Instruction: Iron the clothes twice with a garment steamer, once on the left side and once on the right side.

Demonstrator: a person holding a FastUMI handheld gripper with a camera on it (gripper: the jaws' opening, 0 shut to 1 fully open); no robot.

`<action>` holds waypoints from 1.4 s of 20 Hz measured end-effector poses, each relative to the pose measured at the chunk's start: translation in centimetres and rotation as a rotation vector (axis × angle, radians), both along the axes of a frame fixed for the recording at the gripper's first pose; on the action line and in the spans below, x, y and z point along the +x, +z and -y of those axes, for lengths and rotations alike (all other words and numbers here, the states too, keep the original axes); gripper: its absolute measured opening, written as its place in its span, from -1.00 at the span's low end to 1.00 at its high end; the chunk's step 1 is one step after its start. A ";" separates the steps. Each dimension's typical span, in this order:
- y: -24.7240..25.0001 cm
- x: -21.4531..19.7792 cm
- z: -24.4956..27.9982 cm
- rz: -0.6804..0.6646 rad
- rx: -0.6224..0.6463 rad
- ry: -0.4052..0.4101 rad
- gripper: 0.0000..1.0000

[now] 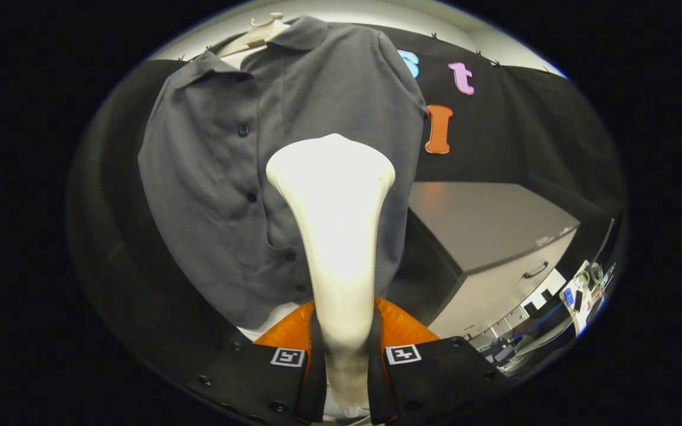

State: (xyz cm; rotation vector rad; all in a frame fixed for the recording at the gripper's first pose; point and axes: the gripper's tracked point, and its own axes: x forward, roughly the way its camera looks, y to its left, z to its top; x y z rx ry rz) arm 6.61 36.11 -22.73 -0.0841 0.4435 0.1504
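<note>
Between the claw (pixel 345 361) fingers: the garment steamer (pixel 332 236), both fingers pinching its narrow handle. It runs straight ahead from the claw, widening to a flat head. Head sits against the front of the grey shirt (pixel 210 189), just right of the button placket, around mid-height. Shirt hangs on a pale hanger (pixel 256 36) beyond the fingers. Grey cabinet (pixel 488 248) with a drawer handle stands to the right, apart from the shirt.
</note>
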 end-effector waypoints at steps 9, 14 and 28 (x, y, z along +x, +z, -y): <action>13.2 0.4 -7.6 0.185 -0.007 0.094 -0.29; 16.9 -0.1 -11.7 0.233 0.017 0.133 -0.29; 17.7 0.7 -19.1 0.247 0.020 0.198 -0.29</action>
